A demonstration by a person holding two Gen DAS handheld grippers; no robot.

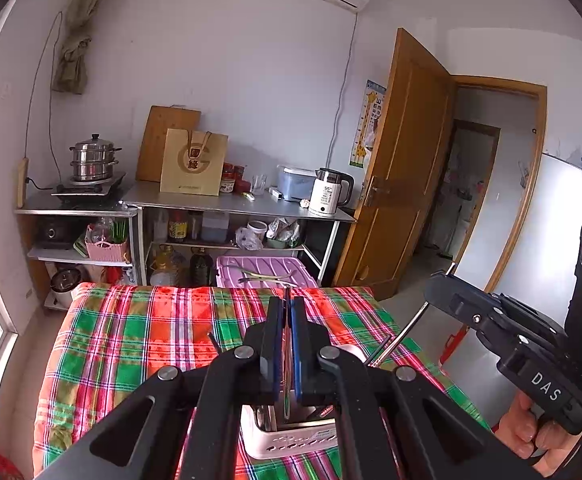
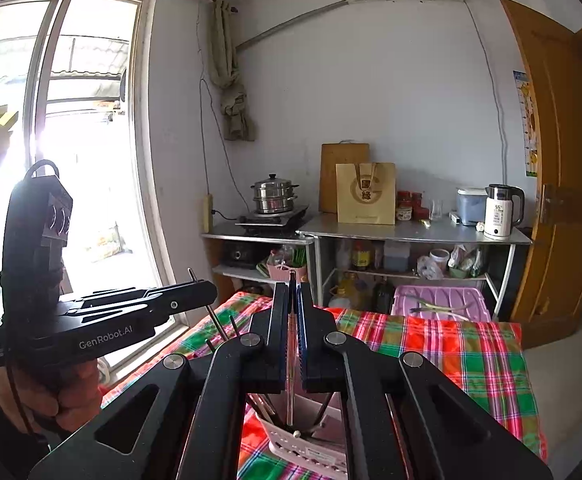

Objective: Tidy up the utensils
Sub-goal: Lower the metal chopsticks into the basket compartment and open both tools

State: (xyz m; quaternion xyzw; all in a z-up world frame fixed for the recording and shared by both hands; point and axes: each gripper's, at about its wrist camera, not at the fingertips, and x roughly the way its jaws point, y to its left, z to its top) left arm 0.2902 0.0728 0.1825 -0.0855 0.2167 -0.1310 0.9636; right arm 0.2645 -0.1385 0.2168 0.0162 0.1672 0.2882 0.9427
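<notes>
A pale perforated utensil holder (image 1: 291, 438) stands on the plaid cloth (image 1: 139, 332), with several utensils in it. My left gripper (image 1: 287, 304) hovers right above the holder, its blue pads shut on a thin metal stick (image 1: 287, 344) that hangs down toward it. In the right wrist view my right gripper (image 2: 292, 292) is likewise shut on a thin metal stick (image 2: 290, 380) over the same holder (image 2: 311, 450). Each gripper shows in the other's view: the right gripper (image 1: 437, 280) with its slanted stick (image 1: 403, 330), the left gripper (image 2: 211, 294) with its stick (image 2: 215, 320).
Beyond the table stand a steel counter (image 1: 231, 204) with a steamer pot (image 1: 93, 158), a paper bag (image 1: 193, 162) and a white kettle (image 1: 329, 192). A purple lidded bin (image 1: 263, 272) sits behind the table's far edge. There is an open wooden door (image 1: 403, 160) at the right and a window (image 2: 71, 140) at the left.
</notes>
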